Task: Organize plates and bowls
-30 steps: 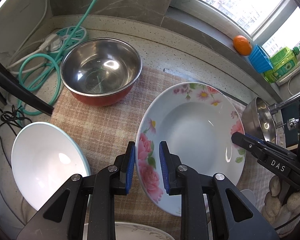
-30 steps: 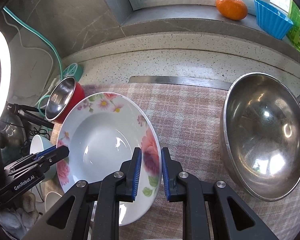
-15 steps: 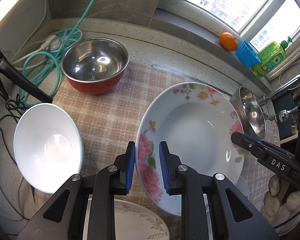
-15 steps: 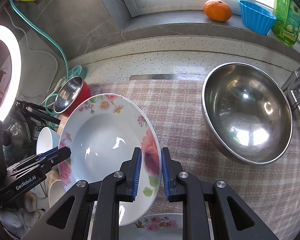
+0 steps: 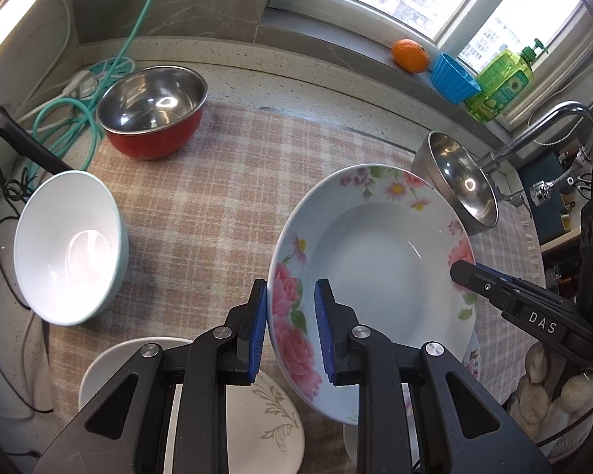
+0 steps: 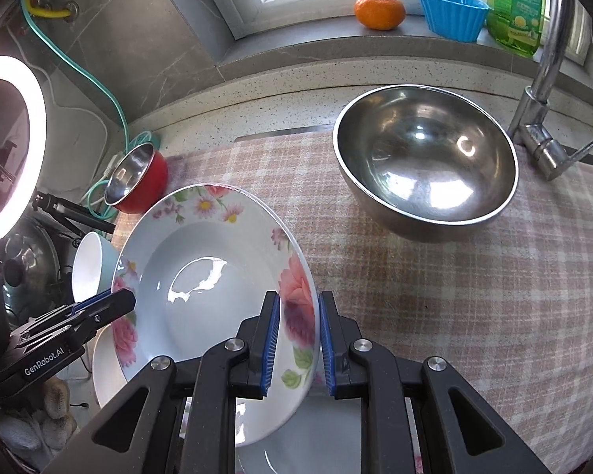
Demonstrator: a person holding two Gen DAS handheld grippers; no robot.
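The floral plate (image 5: 375, 260) is clamped at opposite rims by the left gripper (image 5: 290, 331) and the right gripper (image 6: 298, 345), fingers pressed on its edge, so it is carried level above the checked cloth (image 5: 217, 205). A leaf-patterned plate (image 5: 257, 414) lies beneath, likely the stacking spot. Farther off, the white bowl (image 5: 67, 245), steel bowl (image 6: 427, 173) and red bowl (image 5: 154, 110) are left on the tabletop.
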